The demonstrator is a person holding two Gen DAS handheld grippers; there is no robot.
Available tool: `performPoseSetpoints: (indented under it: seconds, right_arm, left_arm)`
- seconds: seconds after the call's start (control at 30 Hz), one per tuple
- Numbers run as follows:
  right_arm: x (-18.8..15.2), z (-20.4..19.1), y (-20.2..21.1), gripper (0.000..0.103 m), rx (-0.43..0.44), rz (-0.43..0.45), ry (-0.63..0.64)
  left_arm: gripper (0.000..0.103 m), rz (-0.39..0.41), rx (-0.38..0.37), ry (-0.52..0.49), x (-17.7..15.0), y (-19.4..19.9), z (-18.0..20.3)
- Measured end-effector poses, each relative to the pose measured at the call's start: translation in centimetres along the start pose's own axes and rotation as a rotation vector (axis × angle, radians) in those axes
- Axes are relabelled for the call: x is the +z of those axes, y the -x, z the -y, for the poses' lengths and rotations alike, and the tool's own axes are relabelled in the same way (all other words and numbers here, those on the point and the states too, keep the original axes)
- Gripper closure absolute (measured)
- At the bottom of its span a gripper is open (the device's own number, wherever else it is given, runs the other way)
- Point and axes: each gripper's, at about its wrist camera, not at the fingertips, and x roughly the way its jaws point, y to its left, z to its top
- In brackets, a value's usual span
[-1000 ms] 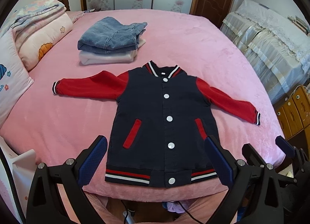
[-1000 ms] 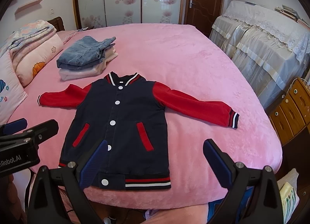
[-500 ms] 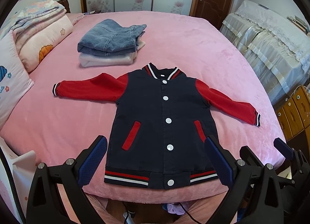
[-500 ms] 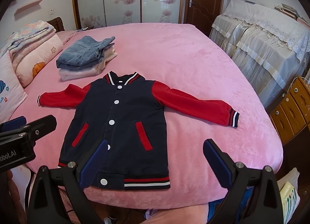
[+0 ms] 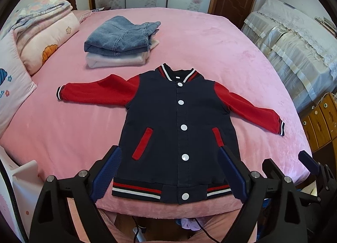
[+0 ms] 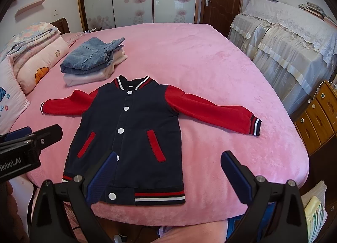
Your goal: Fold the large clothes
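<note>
**Jacket laid flat, no fold started**

The jacket (image 5: 177, 129) lies face up on the pink bed (image 5: 210, 39), buttoned down the front, hem toward the near edge and collar toward the far side. Both red sleeves are spread out to the sides: the left sleeve (image 5: 99, 92) runs almost straight out, the right sleeve (image 6: 212, 110) angles slightly toward the near edge. No part of the body or sleeves is turned over on itself, so the folding of this piece has not begun.

Behind the collar sits a pile (image 5: 120, 41) of folded clothes, denim on top of a pale garment, close to the jacket but not touching it. It looks like finished work, which suggests the task is partly done and the jacket is the piece in hand.

The left gripper (image 5: 168, 177) hangs above the hem with its jaws wide and nothing between the pads; they have just been closing a little, yet remain wide and apart from the cloth. The right gripper (image 6: 168, 177) hovers over the jacket's right hem corner, its jaws also spread wide and empty. Neither touches the fabric.

What is left, by my judgement: bring each sleeve across the chest, fold the sides or halve the body from hem to collar, then set the packet on the pile. Folded quilts (image 5: 40, 26) lie at the left edge of the bed, clear of the work.
</note>
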Motion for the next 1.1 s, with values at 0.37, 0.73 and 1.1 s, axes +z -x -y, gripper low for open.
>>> performPoseSetpoints:
  seconds: [0.37, 0.73, 1.1]
  right_arm:
    - [-0.1, 0.1, -0.2, 0.004, 0.0, -0.005, -0.004]
    - [0.0, 0.7, -1.1, 0.004, 0.004, -0.011, 0.011]
    - [0.4, 0.7, -1.6, 0.004, 0.007, -0.019, 0.011]
  left_arm:
    - [0.012, 0.007, -0.001, -0.021, 0.4, 0.0, 0.7]
    - [0.012, -0.003, -0.011, -0.01, 0.9, -0.6, 1.0]
    - [0.012, -0.02, -0.017, -0.017, 1.3, -1.6, 1.4]
